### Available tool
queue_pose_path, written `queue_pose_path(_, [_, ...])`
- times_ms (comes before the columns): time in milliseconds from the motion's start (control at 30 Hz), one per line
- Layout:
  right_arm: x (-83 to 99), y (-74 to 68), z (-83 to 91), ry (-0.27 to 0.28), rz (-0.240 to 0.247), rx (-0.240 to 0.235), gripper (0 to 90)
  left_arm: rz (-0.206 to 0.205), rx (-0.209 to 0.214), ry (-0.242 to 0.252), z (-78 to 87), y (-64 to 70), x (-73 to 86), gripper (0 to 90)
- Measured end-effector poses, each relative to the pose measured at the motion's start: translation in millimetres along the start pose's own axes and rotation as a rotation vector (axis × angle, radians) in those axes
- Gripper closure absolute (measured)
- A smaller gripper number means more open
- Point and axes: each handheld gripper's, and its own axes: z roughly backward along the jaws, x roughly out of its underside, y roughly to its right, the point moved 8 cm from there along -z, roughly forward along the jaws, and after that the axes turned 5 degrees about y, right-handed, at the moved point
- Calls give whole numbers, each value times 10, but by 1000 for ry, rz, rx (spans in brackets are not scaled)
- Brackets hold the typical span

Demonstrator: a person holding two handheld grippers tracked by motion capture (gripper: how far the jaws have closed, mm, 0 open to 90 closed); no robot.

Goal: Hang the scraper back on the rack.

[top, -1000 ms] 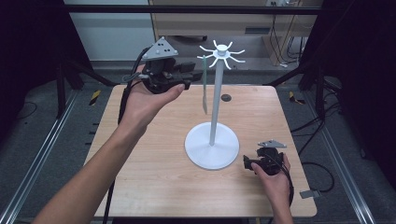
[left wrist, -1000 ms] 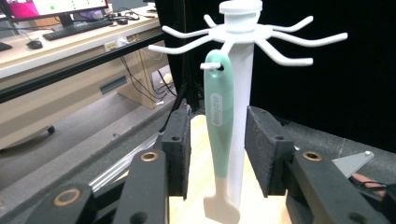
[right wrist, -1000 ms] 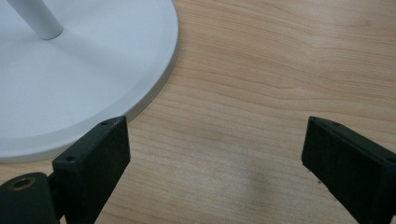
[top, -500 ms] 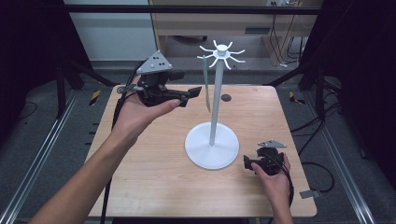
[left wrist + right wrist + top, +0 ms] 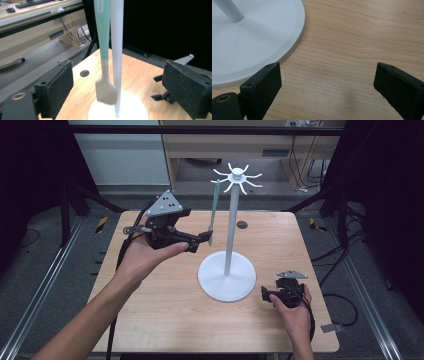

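A pale wooden bench (image 5: 165,315) with fine straight grain fills the middle of the high view, with grey floor, dark metal frame legs and a beige desk with cables along the top. Near centre stands a white stand with a round flat base and slim pole (image 5: 227,270), topped by radiating hooks. A flat, smooth green-handled spatula with a beige blade (image 5: 213,210) hangs from one hook, left of the pole. The left tool (image 5: 204,237), upper left, is wide open, jaws either side of the blade, not touching. The right tool (image 5: 266,295), lower right beside the base, rests on the bench, wide open and empty.
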Motion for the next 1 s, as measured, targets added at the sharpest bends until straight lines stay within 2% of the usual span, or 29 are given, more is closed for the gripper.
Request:
queue_pose_path(400, [9, 8, -1, -5, 1, 3, 79, -1, 9, -21, 197, 59, 345, 80])
queue_pose_path(433, [10, 8, -3, -5, 4, 4, 79, -5, 8, -24, 208, 59, 370, 79])
queue_pose_path(467, [10, 6, -4, -6, 3, 3, 79, -31, -5, -15, 217, 33, 388, 78])
queue_pose_path(533, [15, 1, -4, -11, 1, 2, 80, -44, -14, -20, 238, 14, 448, 77])
queue_pose_path(567, [16, -1, -4, -11, 2, 2, 81, -31, -17, -27, 249, 16, 488, 75])
queue_pose_path(833, [17, 12, 5, -8, -2, 5, 79, -5, -28, -63, 273, -29, 762, 69])
queue_pose_path(1000, [17, 8, 2, -8, -1, 5, 76, -11, -34, -73, 254, -40, 948, 64])
